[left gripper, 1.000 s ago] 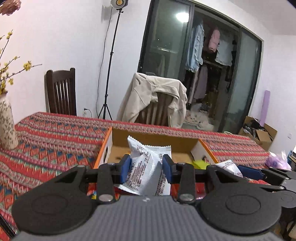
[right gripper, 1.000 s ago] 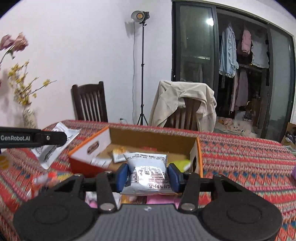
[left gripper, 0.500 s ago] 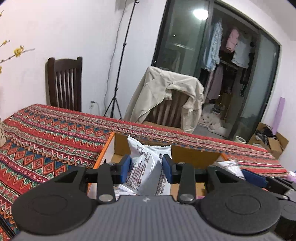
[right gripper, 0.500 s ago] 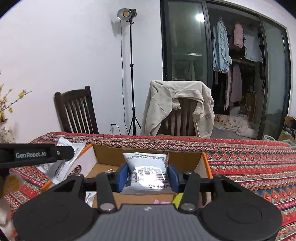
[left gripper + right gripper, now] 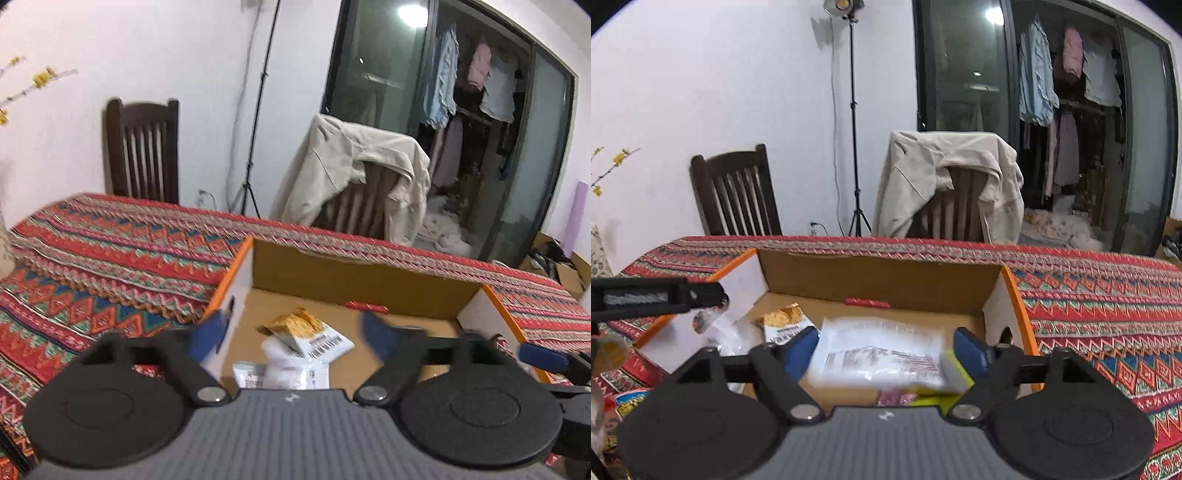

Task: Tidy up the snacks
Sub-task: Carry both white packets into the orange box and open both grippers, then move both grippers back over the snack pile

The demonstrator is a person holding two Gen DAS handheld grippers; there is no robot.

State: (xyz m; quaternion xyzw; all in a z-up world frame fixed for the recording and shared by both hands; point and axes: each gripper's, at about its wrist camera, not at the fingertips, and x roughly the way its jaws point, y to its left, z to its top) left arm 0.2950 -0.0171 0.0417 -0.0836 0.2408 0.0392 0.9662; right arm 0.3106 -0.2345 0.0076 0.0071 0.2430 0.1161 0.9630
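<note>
Both grippers had let go since a second before. Right gripper [image 5: 886, 352]: jaws opening, its white packet [image 5: 882, 360] blurred between the pads, apparently dropping free, long side across, over the cardboard box [image 5: 882, 280]. Left gripper [image 5: 291, 334]: jaws spreading wide, nothing gripped; its packet [image 5: 295, 371] lay below in the box beside a gold-topped packet [image 5: 308, 332]. Either hand was equally near.

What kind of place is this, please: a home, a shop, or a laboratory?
Most likely a lived-in home. A jacket hangs over a wooden chair, clothes hang behind glass doors, and a patterned cloth covers the table that holds the snack box.
</note>
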